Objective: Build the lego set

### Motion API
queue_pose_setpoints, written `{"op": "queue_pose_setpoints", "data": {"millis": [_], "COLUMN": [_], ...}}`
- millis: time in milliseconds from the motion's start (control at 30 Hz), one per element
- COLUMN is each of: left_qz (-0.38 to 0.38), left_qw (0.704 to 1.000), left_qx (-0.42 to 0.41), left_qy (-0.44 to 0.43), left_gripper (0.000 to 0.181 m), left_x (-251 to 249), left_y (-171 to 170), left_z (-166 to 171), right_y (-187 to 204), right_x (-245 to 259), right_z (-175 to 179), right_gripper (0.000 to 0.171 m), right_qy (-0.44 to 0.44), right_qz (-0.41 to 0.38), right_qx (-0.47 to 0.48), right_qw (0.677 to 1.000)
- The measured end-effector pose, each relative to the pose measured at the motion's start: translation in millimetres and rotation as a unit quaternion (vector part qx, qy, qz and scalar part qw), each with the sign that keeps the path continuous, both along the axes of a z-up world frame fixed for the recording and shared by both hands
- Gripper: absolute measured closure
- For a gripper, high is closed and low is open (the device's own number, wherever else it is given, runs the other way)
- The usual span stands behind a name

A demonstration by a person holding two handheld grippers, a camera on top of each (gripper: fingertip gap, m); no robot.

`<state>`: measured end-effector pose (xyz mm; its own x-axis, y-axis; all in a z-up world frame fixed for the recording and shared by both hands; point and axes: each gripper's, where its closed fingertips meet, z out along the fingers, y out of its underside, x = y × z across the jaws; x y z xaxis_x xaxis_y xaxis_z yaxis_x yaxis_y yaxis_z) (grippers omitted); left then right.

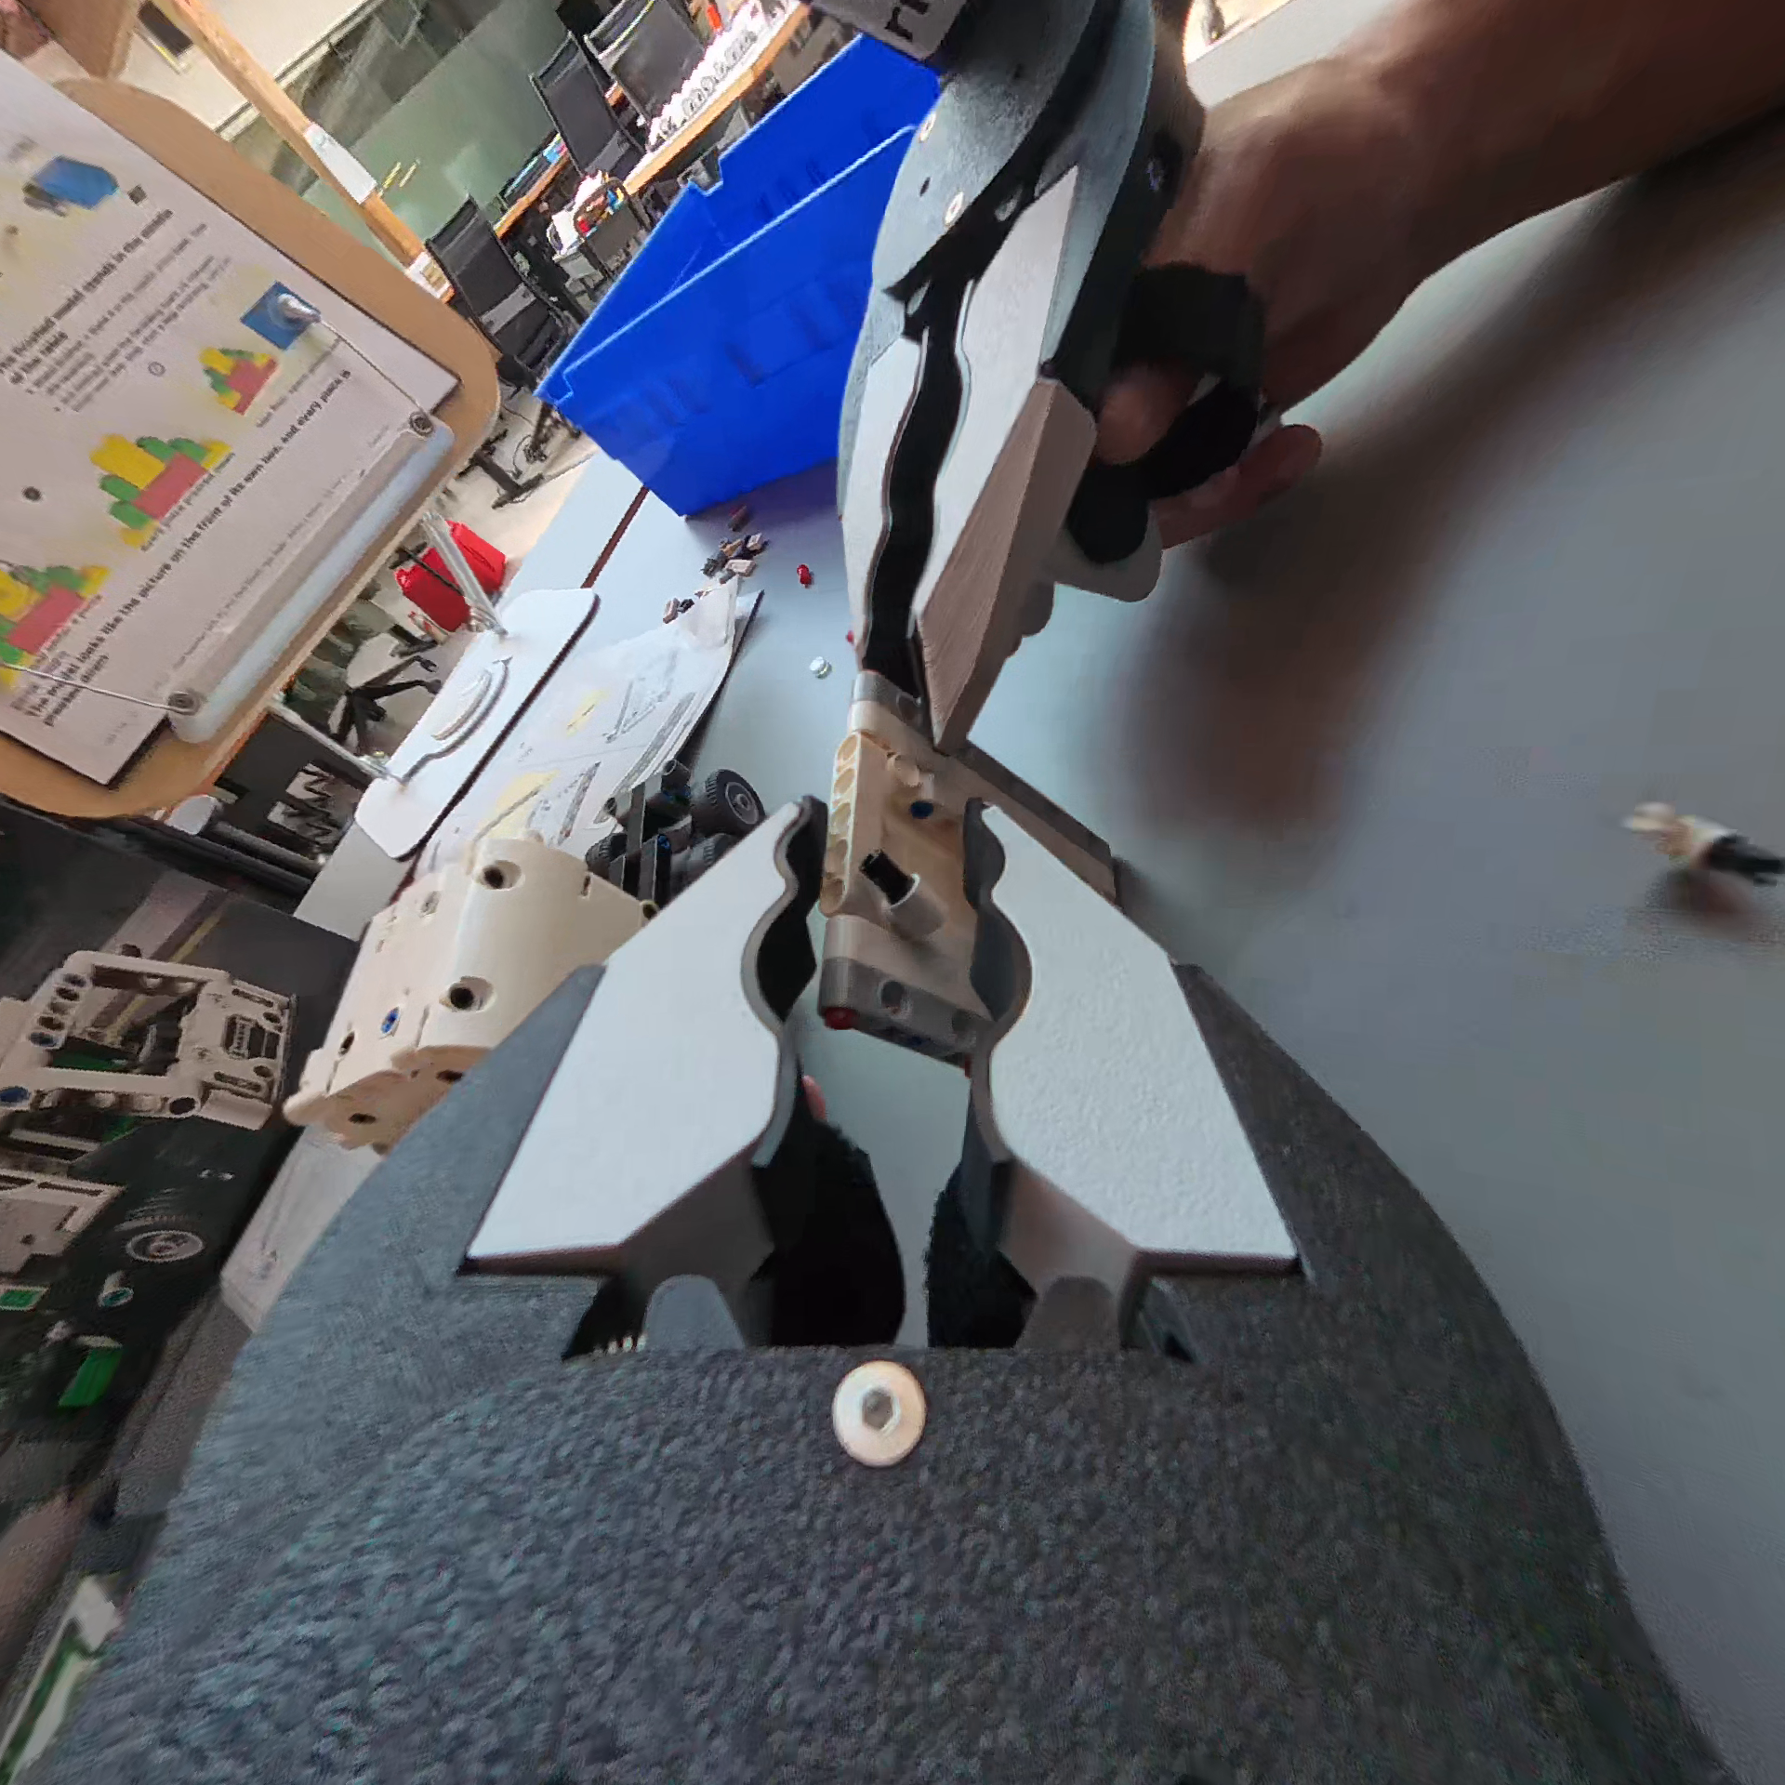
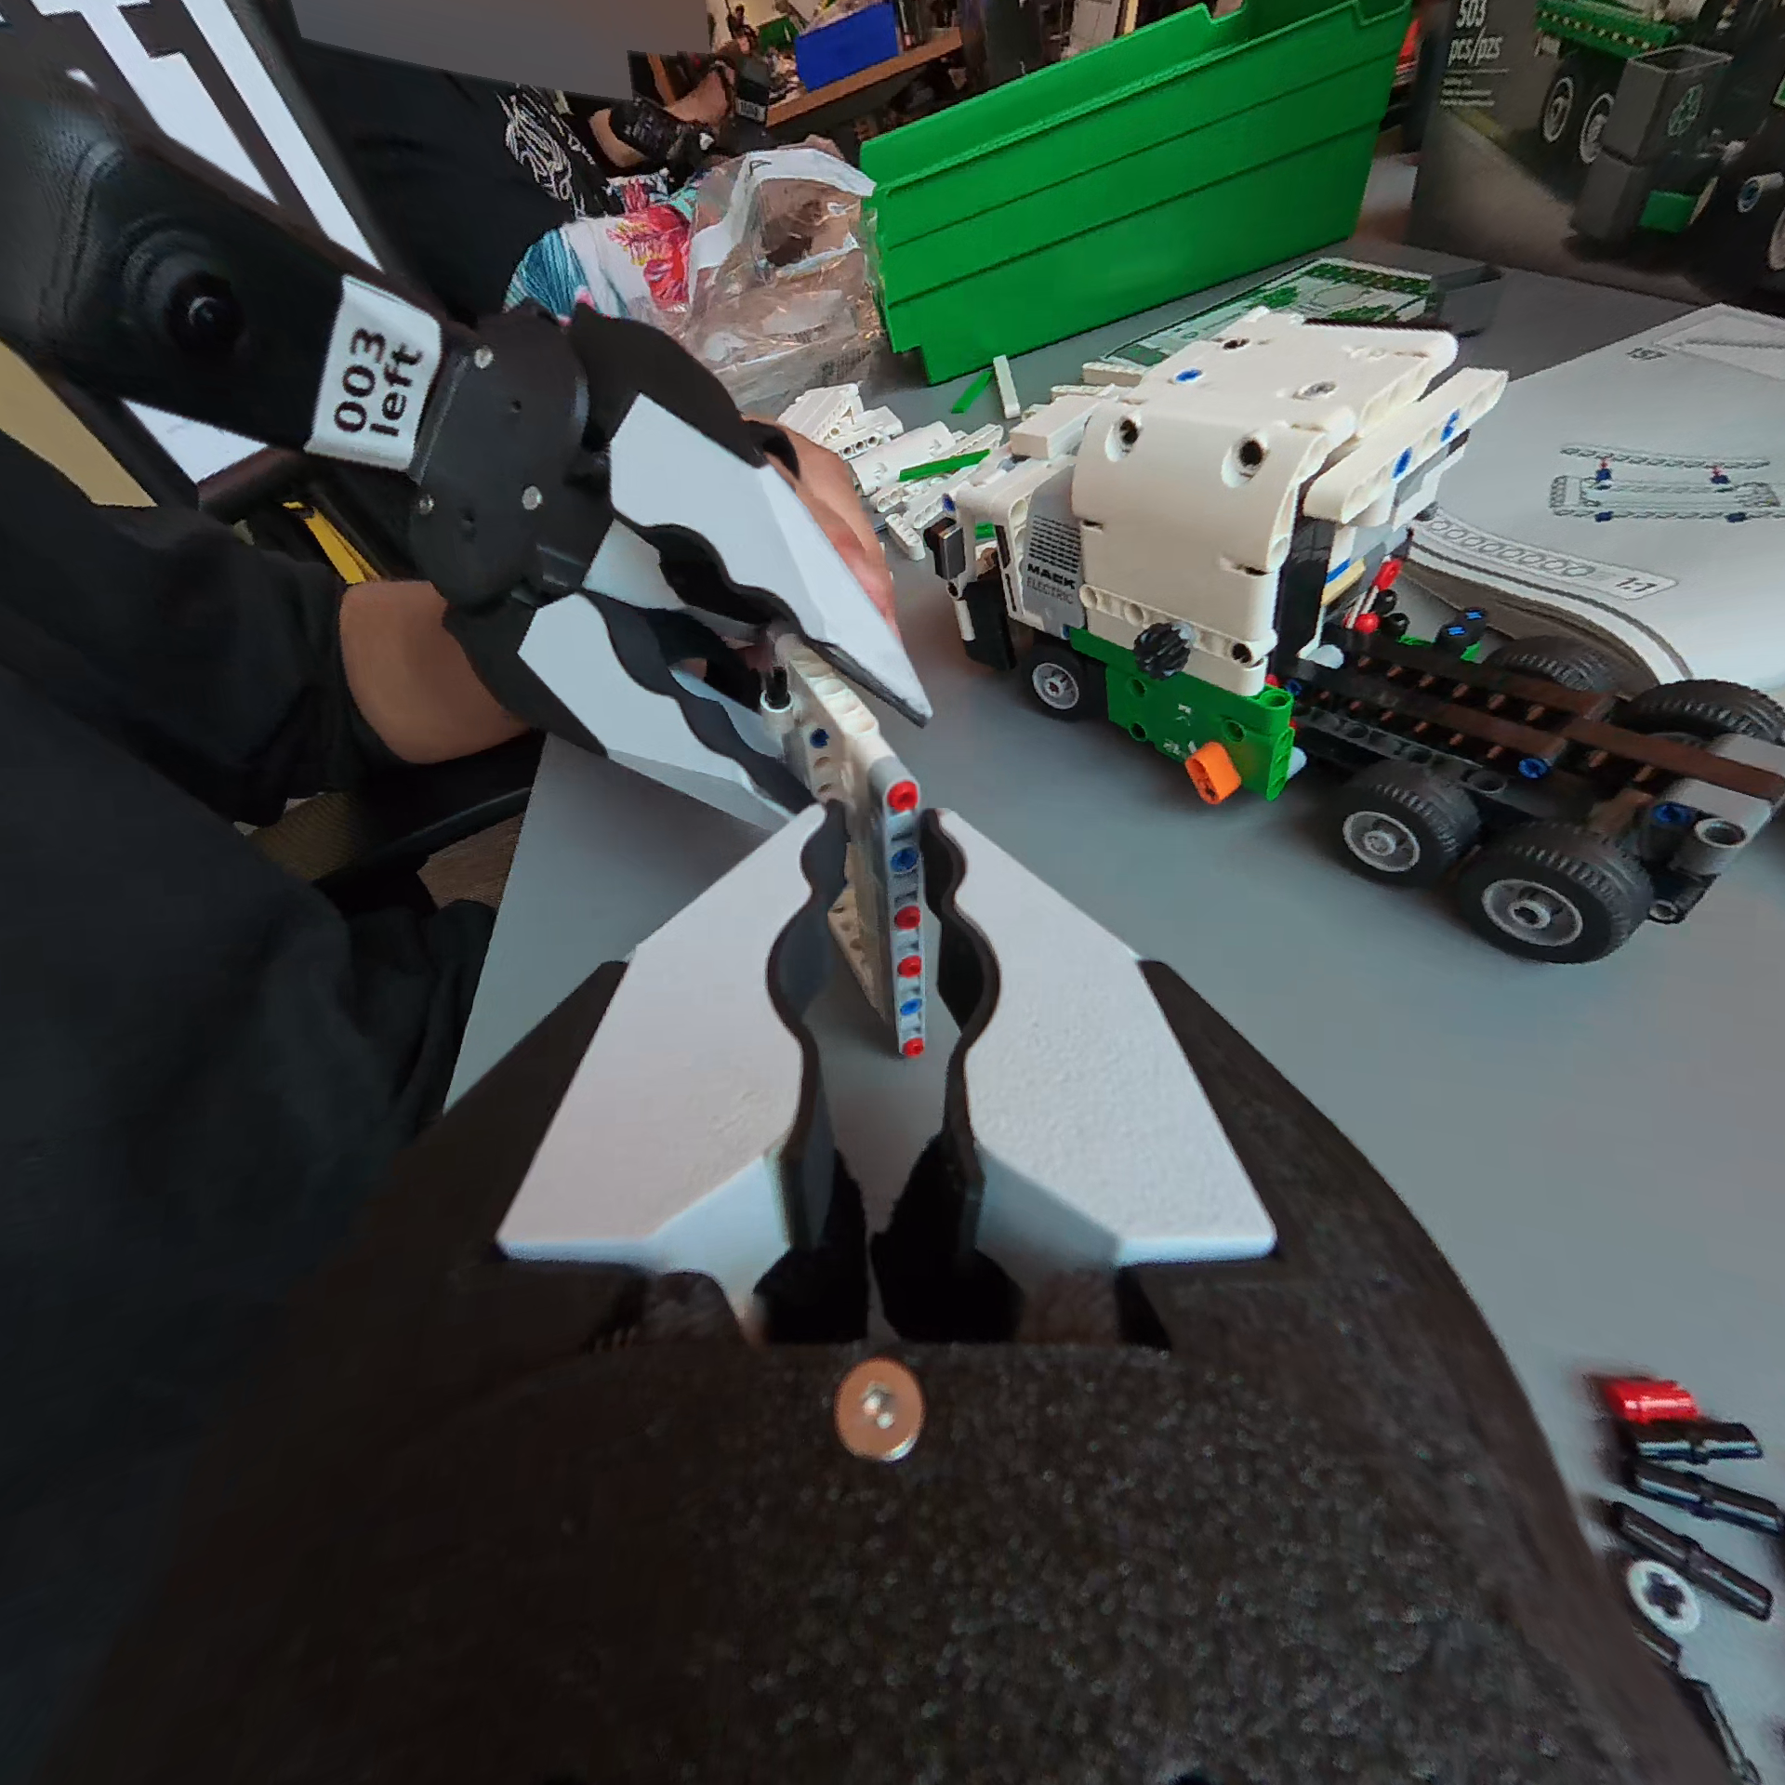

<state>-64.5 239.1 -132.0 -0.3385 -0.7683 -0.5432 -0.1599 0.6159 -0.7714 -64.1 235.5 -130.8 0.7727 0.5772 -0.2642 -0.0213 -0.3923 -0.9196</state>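
A white and grey lego sub-assembly (image 1: 908,995) with red and blue pins along its grey beam (image 2: 903,927) is held above the grey table between both grippers. My left gripper (image 1: 889,821) is shut on its near end. It also shows in the right wrist view (image 2: 850,753) at upper left. My right gripper (image 2: 879,821) is shut on the other end and comes in from above in the left wrist view (image 1: 908,705). The part-built white, green and black truck (image 2: 1227,580) stands to the right on the table, its cab (image 1: 464,976) left of my left gripper.
Blue bins (image 1: 763,367) and a green bin (image 2: 1111,193) stand at the back. An open instruction booklet (image 2: 1594,483), loose white beams (image 2: 869,435), black and red pins (image 2: 1681,1478) and a small stray piece (image 1: 1700,840) lie on the table. A picture stand (image 1: 193,435) is at left. My two grippers' fingertips are within a few centimetres of each other.
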Motion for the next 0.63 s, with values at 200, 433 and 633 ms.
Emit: {"op": "queue_pose_setpoints", "data": {"millis": [200, 433, 633], "left_qz": [0.061, 0.159, 0.203], "left_qw": [0.99, 0.946, 0.96], "left_qx": [-0.112, -0.238, -0.138], "left_qy": [0.058, 0.152, 0.138], "left_gripper": [0.161, 0.159, 0.156], "left_x": [3.2, -22.2, -41.3], "left_y": [18.7, 35.9, 44.2], "left_z": [-6.2, -33.8, -46.3], "right_y": [-5.1, -46.9, -106.8], "right_x": [22.7, -19.4, -97.9], "right_z": [17.7, 25.1, 13.8], "right_gripper": [0.156, 0.155, 0.157], "right_qy": [-0.01, -0.017, -0.08], "right_qz": [-0.057, -0.071, -0.047], "right_qx": [0.036, 0.034, 0.054], "right_qw": [0.998, 0.997, 0.994]}}
